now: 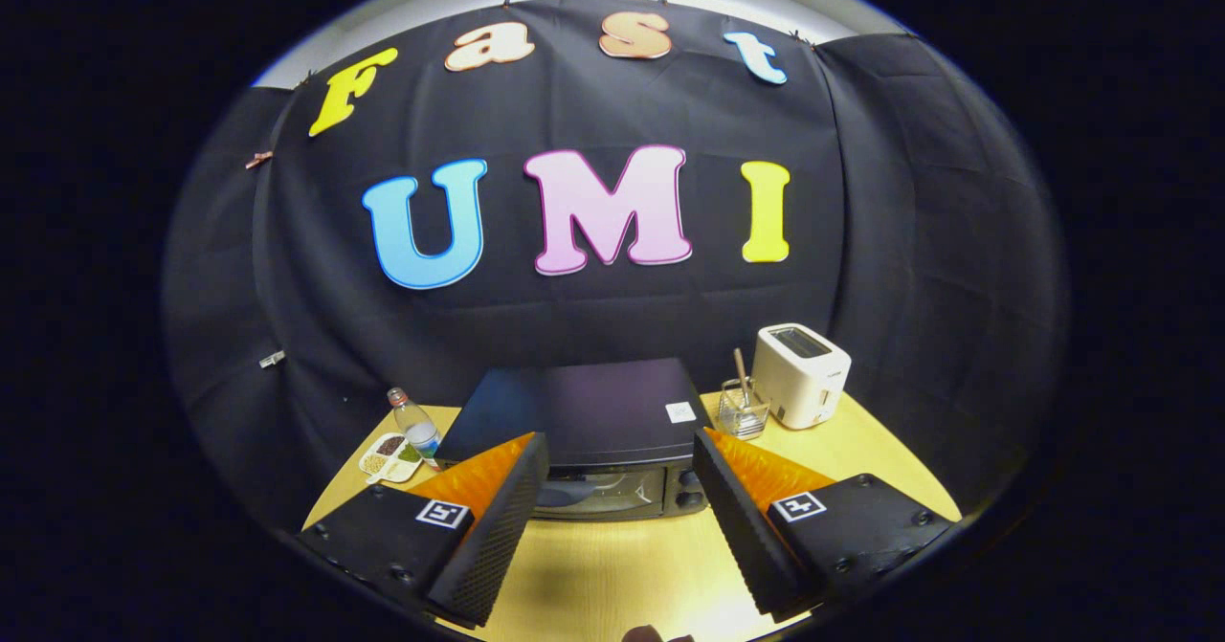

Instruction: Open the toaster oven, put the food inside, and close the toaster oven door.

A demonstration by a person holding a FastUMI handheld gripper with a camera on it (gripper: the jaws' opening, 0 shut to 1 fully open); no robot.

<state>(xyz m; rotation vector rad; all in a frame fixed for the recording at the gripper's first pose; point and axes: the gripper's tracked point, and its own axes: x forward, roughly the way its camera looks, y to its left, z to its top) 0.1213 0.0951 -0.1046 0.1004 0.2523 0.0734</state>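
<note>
A black toaster oven [584, 412] stands on the wooden table just beyond my fingers, seen from above and in front. Its glass door [598, 491] looks shut, with two knobs [684, 498] at the right of the front. My gripper [620, 460] is open, held high over the table, with the oven's front showing in the gap between the fingers and nothing held. A small divided tray of food [389, 457] lies on the table to the left of the oven, next to a plastic bottle.
A plastic water bottle [416, 425] stands by the oven's left rear corner. Right of the oven are a glass holder with a wooden stick [743, 405] and a white slot toaster [800, 375]. Bare tabletop [612, 565] lies in front of the oven.
</note>
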